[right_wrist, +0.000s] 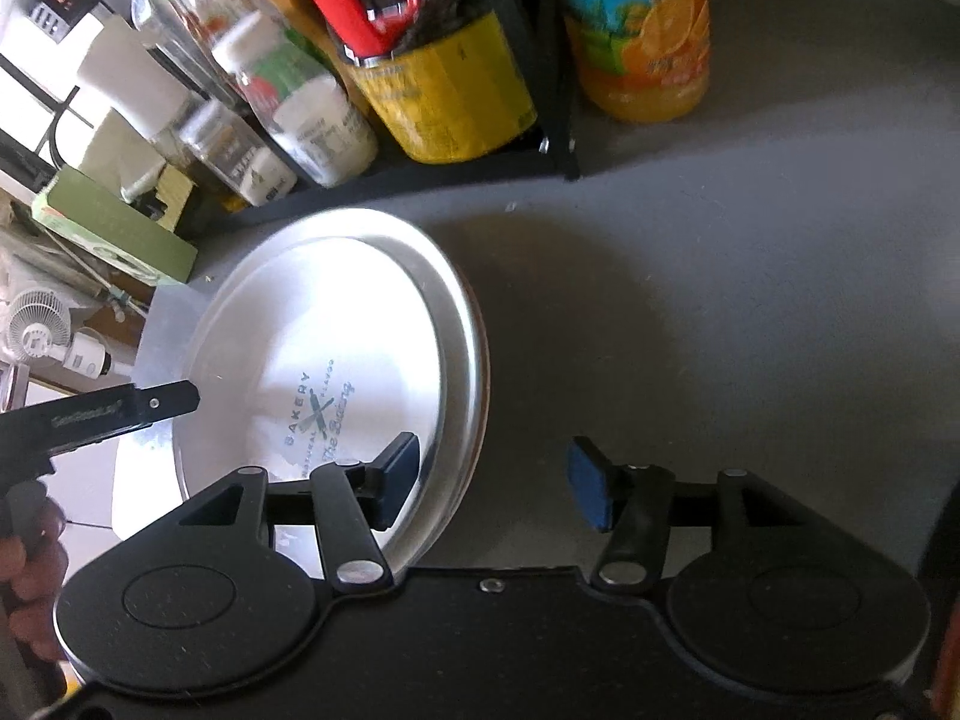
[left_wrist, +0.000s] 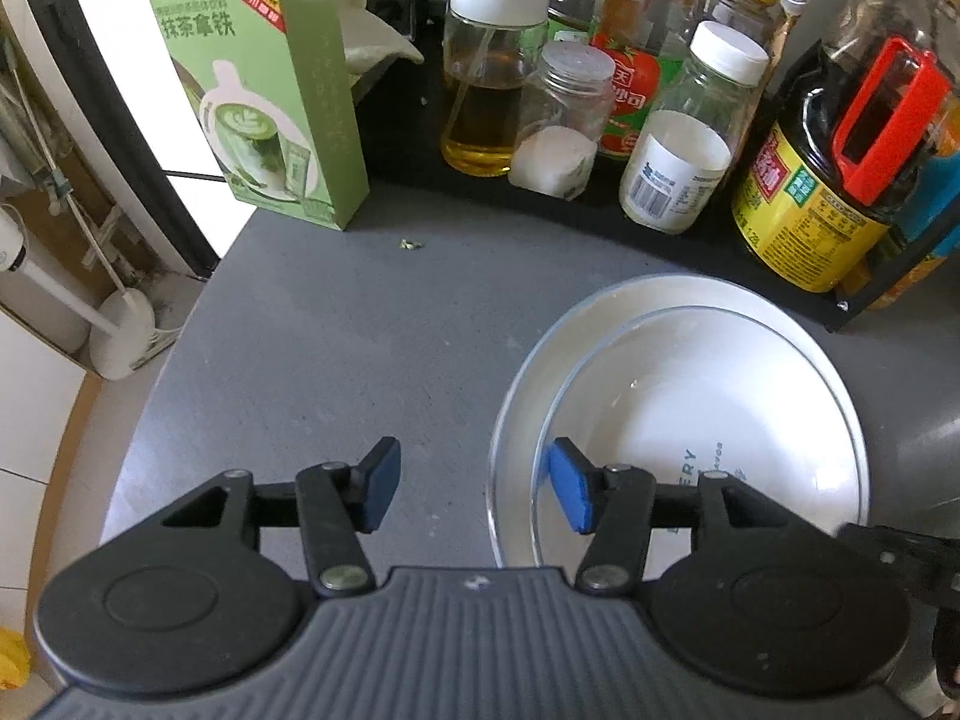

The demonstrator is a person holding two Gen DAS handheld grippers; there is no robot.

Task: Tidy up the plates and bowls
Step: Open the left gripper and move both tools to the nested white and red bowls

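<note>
Both tools (left_wrist: 471,487) (right_wrist: 492,483) gape beside stacked, seemingly glass-topped plates (left_wrist: 690,360).

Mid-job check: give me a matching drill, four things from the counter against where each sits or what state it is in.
Things:
1. glass bowl
2. green box
3. juice bottle
4. left gripper

States:
A. stands outside the rack
B. open, nothing held
C. nested in the white plate
D. upright by the counter's edge

Pairs: 1-C, 2-D, 3-A, 4-B

Home kitchen: condiment bottles (left_wrist: 492,60) crowd the countertop (left_wrist: 336,360).
</note>
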